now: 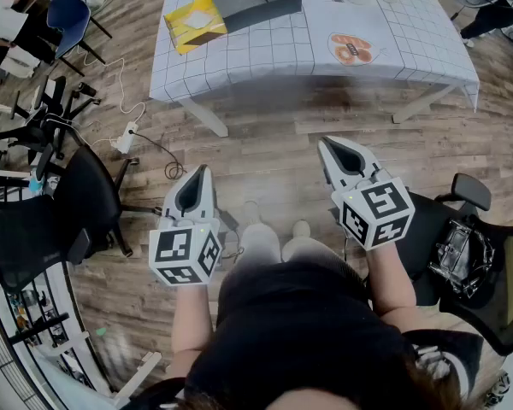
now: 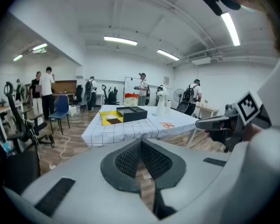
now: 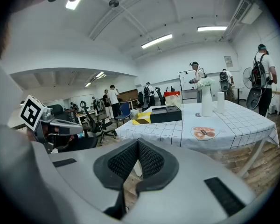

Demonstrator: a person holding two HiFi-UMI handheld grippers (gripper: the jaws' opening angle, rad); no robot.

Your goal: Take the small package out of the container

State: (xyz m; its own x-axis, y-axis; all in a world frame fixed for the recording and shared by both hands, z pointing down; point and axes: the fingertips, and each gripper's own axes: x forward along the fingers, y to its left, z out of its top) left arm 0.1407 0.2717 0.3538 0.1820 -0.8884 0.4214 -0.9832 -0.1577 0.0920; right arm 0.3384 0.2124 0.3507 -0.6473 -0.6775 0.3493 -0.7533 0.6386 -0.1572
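A black container (image 1: pixel 255 1) lies on the far table (image 1: pixel 265 58) with the white grid cloth, and a yellow flat box (image 1: pixel 194 22) sits against its left side. On the cloth to the right lies a small orange-printed package (image 1: pixel 351 49). Both grippers hang over the wooden floor, well short of the table. My left gripper (image 1: pixel 201 172) is shut and empty, and so is my right gripper (image 1: pixel 325 142). In the left gripper view the pads of the left gripper (image 2: pixel 141 142) meet, with the container (image 2: pixel 132 113) far ahead. The right gripper (image 3: pixel 138 141) looks the same, with the container (image 3: pixel 165 114) in the distance.
Black office chairs (image 1: pixel 77 203) crowd the left, and another chair (image 1: pixel 462 229) stands at my right. A power strip with its cable (image 1: pixel 126 137) lies on the floor near the table leg. White bottles (image 3: pixel 206 101) stand on the table. Several people stand at the back of the room.
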